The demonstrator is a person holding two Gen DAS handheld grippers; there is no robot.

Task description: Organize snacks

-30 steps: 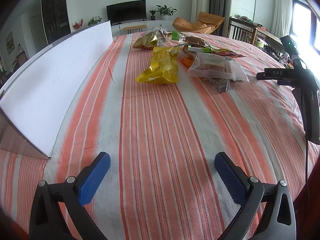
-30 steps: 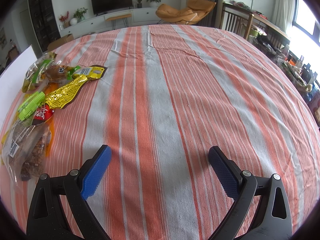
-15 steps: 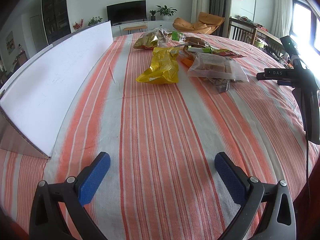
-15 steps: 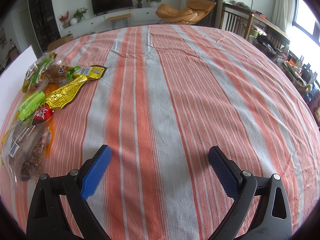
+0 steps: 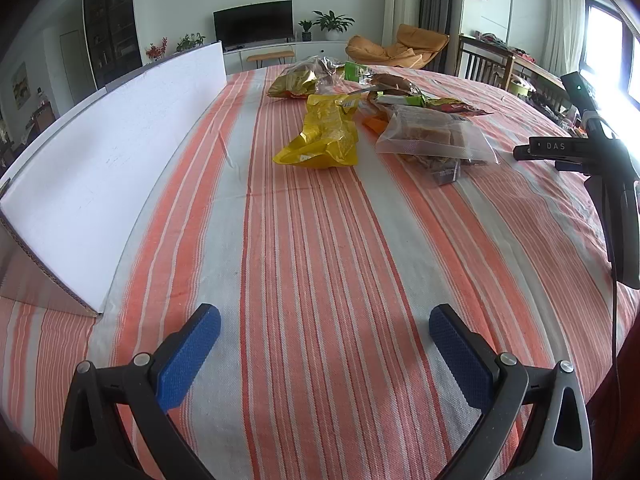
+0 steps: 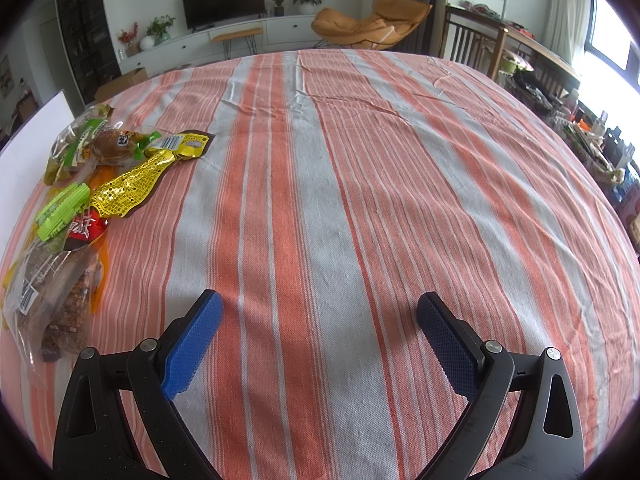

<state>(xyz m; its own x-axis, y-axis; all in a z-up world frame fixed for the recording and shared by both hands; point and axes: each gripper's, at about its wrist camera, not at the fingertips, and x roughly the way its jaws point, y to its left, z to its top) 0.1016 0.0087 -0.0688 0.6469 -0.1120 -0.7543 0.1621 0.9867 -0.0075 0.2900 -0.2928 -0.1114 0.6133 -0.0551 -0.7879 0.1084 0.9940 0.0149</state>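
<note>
My left hand-held gripper (image 5: pixel 325 354) hovers wide open and empty over the orange-and-grey striped cloth surface (image 5: pixel 320 248); the crumpled yellow foil snack bag (image 5: pixel 326 136) and clear plastic bag of brown biscuits (image 5: pixel 434 140) lie well ahead. My right hand-held gripper (image 6: pixel 318 342), equally open and empty, has the snack pile (image 6: pixel 88 184) off to its left.

Striped tablecloth (image 5: pixel 320 240); television (image 5: pixel 253 18), orange lounge chair (image 6: pixel 370 20), potted plants (image 5: pixel 332 22) behind.

Left gripper (image 5: pixel 325 352), right gripper (image 6: pixel 318 336): fingers spread wide, empty
</note>
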